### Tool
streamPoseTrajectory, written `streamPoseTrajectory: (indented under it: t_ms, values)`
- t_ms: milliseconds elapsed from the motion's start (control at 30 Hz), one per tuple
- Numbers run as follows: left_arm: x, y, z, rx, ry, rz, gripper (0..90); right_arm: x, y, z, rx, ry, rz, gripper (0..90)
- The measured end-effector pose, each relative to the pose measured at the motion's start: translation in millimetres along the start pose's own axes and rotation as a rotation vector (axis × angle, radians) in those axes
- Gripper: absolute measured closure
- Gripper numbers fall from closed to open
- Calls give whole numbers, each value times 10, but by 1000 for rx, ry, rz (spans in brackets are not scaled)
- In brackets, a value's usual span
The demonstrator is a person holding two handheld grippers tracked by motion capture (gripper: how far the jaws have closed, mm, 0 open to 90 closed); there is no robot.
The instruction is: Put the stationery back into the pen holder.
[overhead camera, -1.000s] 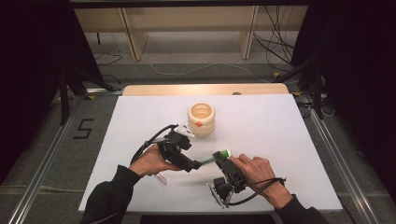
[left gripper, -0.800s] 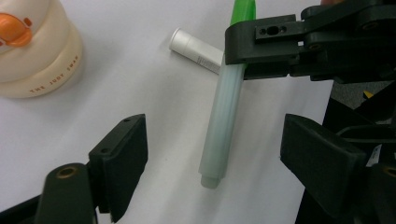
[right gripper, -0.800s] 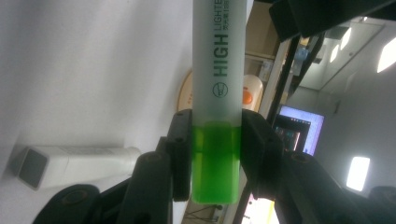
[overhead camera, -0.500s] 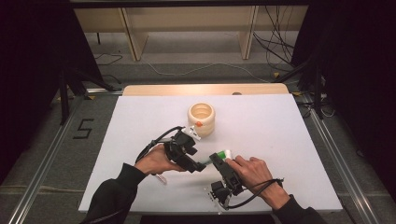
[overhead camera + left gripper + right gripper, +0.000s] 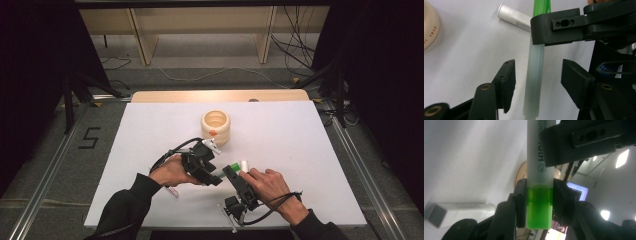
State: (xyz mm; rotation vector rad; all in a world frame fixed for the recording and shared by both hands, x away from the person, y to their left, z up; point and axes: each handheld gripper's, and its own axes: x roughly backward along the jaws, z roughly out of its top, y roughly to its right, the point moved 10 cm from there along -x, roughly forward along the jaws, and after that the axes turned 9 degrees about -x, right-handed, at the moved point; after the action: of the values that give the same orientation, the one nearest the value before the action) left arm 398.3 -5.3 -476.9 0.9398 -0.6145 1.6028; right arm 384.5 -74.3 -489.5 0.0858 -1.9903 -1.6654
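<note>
**Colours on the table**

Highlighter (image 5: 539,182): frosted, milky-clear barrel with dark lettering, bright green cap end, seen at centre of the right gripper view. White tube (image 5: 515,17) with fine grey print, upper middle of the left gripper view. Cream ribbed holder (image 5: 215,126) with a small orange mark, centre of the high view. Plain white table (image 5: 300,145), pale wood strip along its far edge. Matte black left gripper (image 5: 537,81) and right gripper (image 5: 539,203), brass-coloured pivots. Black sleeves, lower frame.
</note>
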Motion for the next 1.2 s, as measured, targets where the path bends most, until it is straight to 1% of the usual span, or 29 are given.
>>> streamPoseTrajectory:
  t_ms: [133, 200, 267, 300, 333, 367, 433, 500, 633, 700, 800, 833, 1000, 1033, 1133, 1200]
  values:
    - [-33, 7, -3, -20, -17, -7, 495, 1, -3, 2, -1, -1, 1, 674]
    - [-43, 19, 2, -20, -23, -15, 517, 3, -4, 5, 0, 0, 0, 674]
    - [-56, 18, 10, -28, -22, -15, 536, 5, -10, 10, 3, 1, 0, 674]
    - [-59, 26, 14, -28, -26, -24, 545, 5, -12, 11, 4, 1, 1, 674]
    - [-64, 25, 18, -29, -24, -25, 552, 4, -13, 15, 8, 2, 0, 674]
    - [-64, 25, 19, -30, -32, -29, 574, 3, -15, 16, 13, 2, -2, 674]
    - [-76, 23, 21, -37, -39, -29, 582, 3, -14, 16, 15, 2, -4, 674]
    - [-85, 31, 25, -31, -46, -32, 599, 3, -18, 15, 17, 1, -4, 674]
    - [-107, 21, 13, -48, -67, -31, 631, 1, -33, 24, 23, 5, 2, 674]
    - [-115, 19, 11, -39, -73, -32, 637, -2, -29, 28, 28, 9, -3, 674]
    - [-126, 19, 4, -41, -83, -38, 651, -1, -31, 36, 33, 11, -6, 674]
    - [-129, 17, 0, -44, -88, -38, 657, -3, -32, 40, 42, 14, -4, 674]
    - [-149, 9, -2, -40, -94, -43, 674, -6, -44, 46, 45, 18, -2, 674]
    - [-158, 15, 4, -34, -94, -44, 676, -6, -46, 48, 46, 20, -2, 674]
    - [-172, 7, -2, -40, -106, -44, 695, -6, -52, 53, 49, 23, 0, 674]
    - [-183, 3, 2, -35, -104, -43, 710, -5, -55, 56, 53, 24, 2, 674]
